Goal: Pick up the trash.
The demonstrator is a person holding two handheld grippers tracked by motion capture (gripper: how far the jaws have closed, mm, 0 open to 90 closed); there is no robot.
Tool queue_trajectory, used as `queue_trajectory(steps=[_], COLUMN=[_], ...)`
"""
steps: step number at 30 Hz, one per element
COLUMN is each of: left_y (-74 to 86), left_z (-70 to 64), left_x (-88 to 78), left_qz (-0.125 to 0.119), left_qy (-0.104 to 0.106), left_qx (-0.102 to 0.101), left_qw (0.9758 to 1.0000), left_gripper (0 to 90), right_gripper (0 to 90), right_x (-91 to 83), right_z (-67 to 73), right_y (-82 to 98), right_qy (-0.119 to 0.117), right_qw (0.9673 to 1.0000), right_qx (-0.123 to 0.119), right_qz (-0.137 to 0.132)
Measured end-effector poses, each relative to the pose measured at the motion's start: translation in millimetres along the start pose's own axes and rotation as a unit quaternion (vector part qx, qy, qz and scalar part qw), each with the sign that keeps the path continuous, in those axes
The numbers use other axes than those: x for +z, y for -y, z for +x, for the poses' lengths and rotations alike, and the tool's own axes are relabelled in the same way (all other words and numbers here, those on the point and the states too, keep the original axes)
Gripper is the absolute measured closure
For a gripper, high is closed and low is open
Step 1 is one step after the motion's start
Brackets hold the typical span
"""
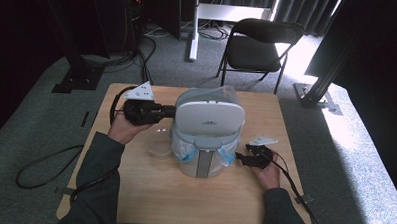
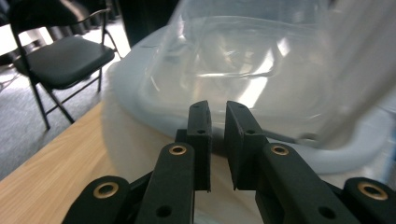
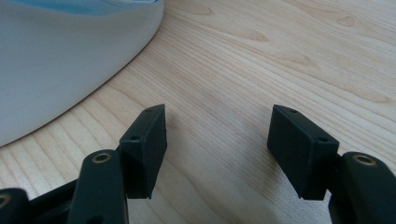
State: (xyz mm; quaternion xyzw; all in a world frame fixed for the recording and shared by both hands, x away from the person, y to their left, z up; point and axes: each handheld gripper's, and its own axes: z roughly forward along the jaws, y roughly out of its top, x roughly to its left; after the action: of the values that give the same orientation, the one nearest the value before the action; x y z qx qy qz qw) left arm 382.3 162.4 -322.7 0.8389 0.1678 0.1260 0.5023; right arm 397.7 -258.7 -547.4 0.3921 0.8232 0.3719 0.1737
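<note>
While the lid is standing up, step in hand: judging by the scene, the person is fitting the clear bag over the rim of the bin.
Left tongs: the jaws are standing nearly together, with a narrow slit between them; whether any film is lying in that slit cannot be told.
Bag, relative to left tongs: it is billowing just ahead of and above the tips, over the pale rim.
Right tongs: the jaws are standing apart, holding nothing, and hovering low over the table.
Bin, relative to right tongs: its wall is curving past just beside the left jaw.
Bowl: it is sitting below the left tongs, against the bin's base.
Doing it well: the left tongs should be pinching only a single fold of film and drawing it outward and down gently, since thin plastic is likely tearing under a jerk.
Support: the right tongs are best bracing the bin's wall so it is not sliding.
Risk: the left forearm may be nudging the bowl.
</note>
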Motion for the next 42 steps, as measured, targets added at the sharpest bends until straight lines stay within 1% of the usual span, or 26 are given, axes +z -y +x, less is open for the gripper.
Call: queue_trajectory(steps=[2, 7, 8, 12, 15, 19, 20, 23, 25, 26, 29, 31, 33, 34, 37, 40, 42], left_y=[0.9, 5.1, 5.2, 4.4, 1.0, -7.0, -9.3, -15.7, -16.7, -17.4, -16.9, -17.7, -19.9, -21.3, -26.2, -32.7, -36.7], left_z=[-4.1, -10.5, -11.6, -16.6, -19.0, -19.0, -19.0, -20.1, -20.0, -17.9, -14.9, -14.1, -13.2, -12.9, -13.5, -17.7, -20.5], left_x=[-1.8, -6.7, -7.3, -8.3, -8.3, -6.1, -4.6, 3.1, 5.0, 7.3, 7.7, 5.9, 2.1, 0.5, -1.9, -1.0, 0.8], left_qz=[0.002, 0.000, 0.002, 0.016, 0.030, 0.038, 0.037, 0.043, 0.039, 0.037, 0.028, 0.016, 0.000, -0.008, -0.025, -0.049, -0.053], left_qy=[0.000, 0.028, 0.030, 0.048, 0.045, 0.045, 0.046, 0.044, 0.040, 0.030, 0.020, 0.014, 0.007, 0.001, -0.002, 0.004, 0.002], left_qx=[0.007, 0.021, 0.024, 0.040, 0.049, 0.053, 0.051, 0.058, 0.057, 0.049, 0.041, 0.035, 0.032, 0.030, 0.030, 0.035, 0.040], left_qw=[1.0000, 0.9994, 0.9993, 0.9979, 0.9974, 0.9969, 0.9969, 0.9964, 0.9968, 0.9976, 0.9986, 0.9991, 0.9995, 0.9995, 0.9992, 0.9982, 0.9978], left_gripper=[80.5, 79.6, 79.6, 81.2, 83.0, 86.1, 86.4, 87.0, 85.2, 85.2, 83.6, 82.3, 81.1, 80.4, 79.0, 77.8, 77.4], right_gripper=[36.6, 36.6, 36.6, 36.6, 36.5, 36.5, 36.5, 36.4, 36.4, 36.3, 36.0, 35.9, 35.9, 35.9, 35.9, 35.9, 35.9], right_x=[0.0, 0.0, 0.0, 0.0, 0.0, 0.0, 0.0, 0.1, 0.1, 0.1, 0.1, 0.1, 0.2, 0.1, 0.1, 0.2, 0.2], right_z=[0.0, 0.0, 0.0, 0.1, 0.0, 0.1, 0.1, 0.1, 0.0, 0.0, 0.1, 0.1, 0.1, 0.1, 0.1, 0.1, 0.1], right_y=[0.0, 0.0, 0.0, 0.0, 0.0, 0.0, 0.0, 0.0, 0.0, 0.0, 0.0, 0.0, 0.0, 0.0, 0.0, 0.0, 0.0], right_qy=[0.000, 0.000, 0.000, 0.000, 0.000, 0.000, 0.000, 0.000, 0.000, 0.000, -0.001, -0.001, -0.001, -0.001, -0.001, -0.001, -0.001], right_qw=[1.0000, 1.0000, 1.0000, 1.0000, 1.0000, 1.0000, 1.0000, 1.0000, 1.0000, 1.0000, 1.0000, 1.0000, 1.0000, 1.0000, 1.0000, 1.0000, 1.0000], right_qx=[0.000, 0.000, 0.000, 0.000, 0.000, 0.000, 0.000, 0.000, 0.000, -0.001, -0.001, -0.001, -0.001, -0.001, -0.001, -0.001, -0.001], right_qz=[0.000, 0.000, 0.000, 0.000, 0.000, 0.000, 0.000, 0.000, 0.000, 0.000, 0.000, 0.000, 0.000, 0.000, 0.000, 0.000, 0.000])
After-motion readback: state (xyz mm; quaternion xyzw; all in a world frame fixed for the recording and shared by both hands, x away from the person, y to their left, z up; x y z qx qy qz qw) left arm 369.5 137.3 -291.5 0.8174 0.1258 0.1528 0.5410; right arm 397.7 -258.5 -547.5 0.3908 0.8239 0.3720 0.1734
